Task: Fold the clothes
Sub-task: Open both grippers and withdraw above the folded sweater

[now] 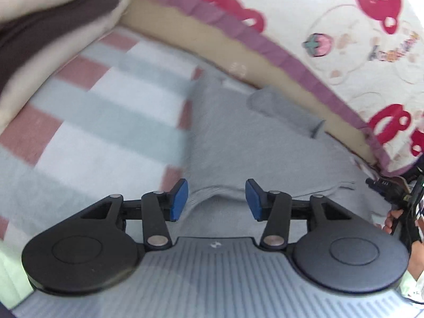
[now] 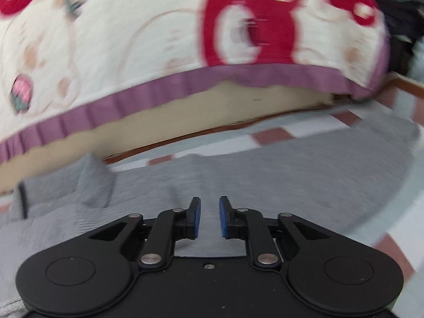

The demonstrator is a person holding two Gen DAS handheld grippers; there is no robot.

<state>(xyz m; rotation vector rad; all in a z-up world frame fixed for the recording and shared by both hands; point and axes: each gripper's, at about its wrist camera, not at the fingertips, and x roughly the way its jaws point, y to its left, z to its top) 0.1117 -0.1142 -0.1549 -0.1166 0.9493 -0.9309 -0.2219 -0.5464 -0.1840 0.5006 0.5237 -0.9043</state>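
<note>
Across the striped red, white and grey bed cover [image 1: 106, 98] your soft grey knit garment [image 1: 238, 145] lies spread, one sleeve [image 1: 286, 111] reaching the far edge by the cream quilt with red bears [image 1: 344, 26]. Your left tongs [image 1: 216, 200] hang half-open over it, gripping nothing. Your right tongs [image 2: 209, 217] stand narrow, nothing pinched, above the same grey cloth.

The garment [image 1: 238, 143] lies spread on the blanket [image 1: 106, 106]; its sleeve [image 1: 286, 111] lies folded near the far edge. Beyond it rises the quilt [image 1: 344, 26]; folded bedding [image 1: 53, 26] sits at the far left.
</note>
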